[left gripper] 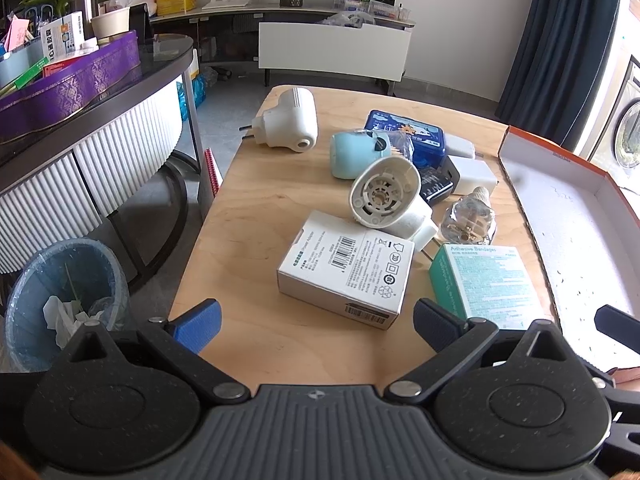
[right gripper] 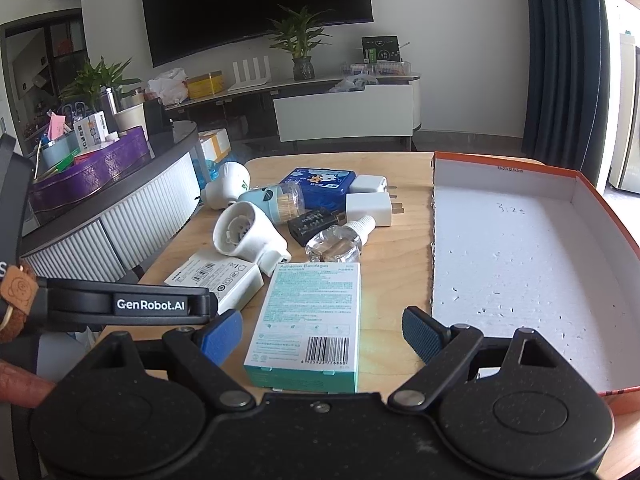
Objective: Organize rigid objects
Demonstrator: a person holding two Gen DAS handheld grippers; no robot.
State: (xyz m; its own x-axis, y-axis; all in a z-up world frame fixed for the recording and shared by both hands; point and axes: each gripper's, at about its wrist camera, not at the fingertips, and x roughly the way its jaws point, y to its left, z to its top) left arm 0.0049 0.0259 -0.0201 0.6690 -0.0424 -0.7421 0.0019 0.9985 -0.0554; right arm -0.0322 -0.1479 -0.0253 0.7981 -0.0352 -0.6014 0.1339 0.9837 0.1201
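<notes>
On the wooden table [left gripper: 256,208] lies a pile: a white adapter box [left gripper: 346,268], a teal bandage box [right gripper: 310,316], two white plug-in vaporizers [left gripper: 386,198] [left gripper: 290,122], a light blue toothpick holder [left gripper: 358,154], a blue tin [left gripper: 412,136], white chargers [right gripper: 370,208], a black item [right gripper: 314,226] and a clear bottle [right gripper: 336,246]. My left gripper [left gripper: 318,326] is open just short of the adapter box. My right gripper [right gripper: 322,336] is open, its pads standing either side of the bandage box without pressing it. An orange box [right gripper: 520,260] with a white inside sits at the right.
Left of the table a lined waste bin [left gripper: 64,304] stands on the floor. Beside it is a dark counter [left gripper: 132,92] bearing a purple box [left gripper: 72,84] and clutter. A low TV console [right gripper: 344,116] runs along the back wall. A dark curtain [right gripper: 560,60] hangs at the right.
</notes>
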